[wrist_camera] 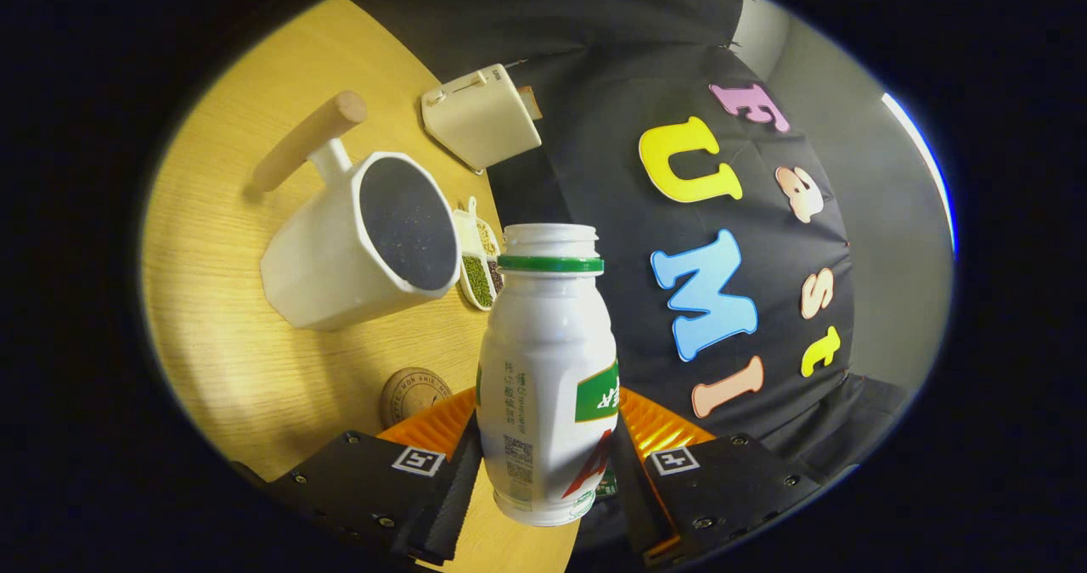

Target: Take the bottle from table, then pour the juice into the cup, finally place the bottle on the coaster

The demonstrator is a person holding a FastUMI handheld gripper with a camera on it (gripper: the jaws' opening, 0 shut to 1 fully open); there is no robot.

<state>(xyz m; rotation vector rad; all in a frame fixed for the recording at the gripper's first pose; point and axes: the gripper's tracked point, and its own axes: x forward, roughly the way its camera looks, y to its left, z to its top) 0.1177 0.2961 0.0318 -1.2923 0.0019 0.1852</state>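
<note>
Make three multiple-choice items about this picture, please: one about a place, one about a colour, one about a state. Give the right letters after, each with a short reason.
1. Where is the round coaster?
A. on the wooden table, just beyond the claw's left finger, nearer than the cup
B. under the cup
C. on top of the cream box

2. What colour is the ring below the bottle's mouth?
A. red
B. green
C. blue

3. What is the state of the claw?
A. open, with nothing in it
B. shut on the cup's handle
C. shut on the bottle

Answers:
1 A: the coaster lies bare on the table between the finger and the white cup.
2 B: a green band circles the neck under the white mouth.
3 C: both fingers press the bottle's sides, and it has no cap on.
</note>
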